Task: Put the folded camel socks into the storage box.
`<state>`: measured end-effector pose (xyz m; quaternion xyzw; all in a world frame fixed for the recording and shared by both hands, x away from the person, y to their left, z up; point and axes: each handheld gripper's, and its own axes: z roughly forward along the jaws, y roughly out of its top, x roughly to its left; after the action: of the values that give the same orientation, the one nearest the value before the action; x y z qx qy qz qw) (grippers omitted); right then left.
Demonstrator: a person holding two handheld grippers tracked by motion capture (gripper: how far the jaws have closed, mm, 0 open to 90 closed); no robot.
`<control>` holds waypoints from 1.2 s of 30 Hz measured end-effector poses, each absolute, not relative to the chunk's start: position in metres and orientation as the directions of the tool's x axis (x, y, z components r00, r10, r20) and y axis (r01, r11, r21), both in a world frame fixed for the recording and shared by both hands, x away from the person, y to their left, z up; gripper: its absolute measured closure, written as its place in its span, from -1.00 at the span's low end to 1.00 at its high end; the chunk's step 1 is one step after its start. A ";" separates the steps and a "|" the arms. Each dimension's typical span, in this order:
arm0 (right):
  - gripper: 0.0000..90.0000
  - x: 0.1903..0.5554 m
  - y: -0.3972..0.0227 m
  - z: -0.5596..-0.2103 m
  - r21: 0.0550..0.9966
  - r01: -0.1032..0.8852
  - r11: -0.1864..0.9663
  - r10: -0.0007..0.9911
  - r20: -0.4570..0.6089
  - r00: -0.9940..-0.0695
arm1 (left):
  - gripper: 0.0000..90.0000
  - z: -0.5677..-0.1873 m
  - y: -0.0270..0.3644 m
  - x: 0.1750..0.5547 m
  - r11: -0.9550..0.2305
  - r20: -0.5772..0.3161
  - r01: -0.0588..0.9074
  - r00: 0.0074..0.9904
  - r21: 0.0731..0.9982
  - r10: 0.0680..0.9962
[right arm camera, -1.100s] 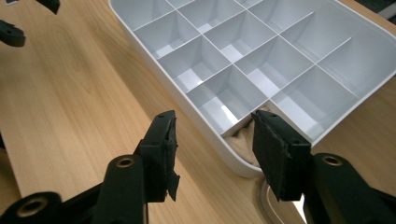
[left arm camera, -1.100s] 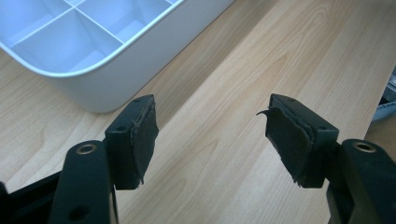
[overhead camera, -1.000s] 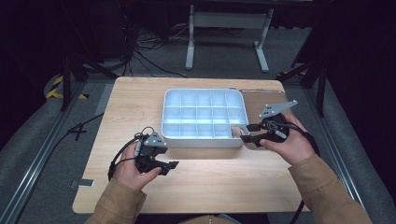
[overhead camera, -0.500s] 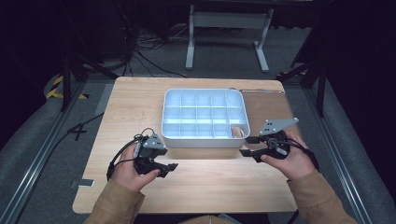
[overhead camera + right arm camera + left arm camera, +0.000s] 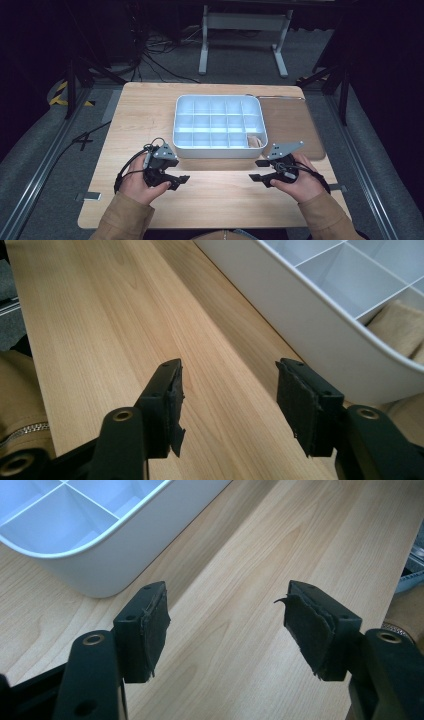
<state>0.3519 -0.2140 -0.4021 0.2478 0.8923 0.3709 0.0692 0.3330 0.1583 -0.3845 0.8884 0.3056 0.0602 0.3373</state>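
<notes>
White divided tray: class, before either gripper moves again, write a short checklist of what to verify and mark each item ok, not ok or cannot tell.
1. Left gripper open, nothing between its jaws: ok.
2. Right gripper open and empty, jaws just been opening: ok.
3. White tray flat on the table: ok.
4. Tan item inside the tray's near right corner compartment: ok.
5. Both grippers clear of the tray wall: ok.
6. What the tan item is: cannot tell.

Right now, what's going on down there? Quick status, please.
Left gripper open, empty, over bare table. Right gripper open, jaws just widened, nothing between them. Tan item sits in tray, near right corner compartment. Nothing in the way.
</notes>
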 end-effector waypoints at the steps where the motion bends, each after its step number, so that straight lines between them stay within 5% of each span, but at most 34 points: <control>1: 0.00 0.351 -0.213 -0.406 0.692 0.396 0.603 0.493 0.066 -0.867 | -0.23 -0.385 0.158 0.333 -0.590 -0.098 0.499 0.809 0.635 0.580; 36: -0.34 0.337 -0.202 -0.477 0.695 0.347 0.630 0.498 -0.017 -0.867 | -0.41 -0.415 0.159 0.344 -0.661 -0.117 0.518 0.826 0.543 0.552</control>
<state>0.3368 -0.2016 -0.4775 0.2356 0.8966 0.3601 0.1043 0.3440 0.1587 -0.4150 0.9107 0.2937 0.0291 0.2889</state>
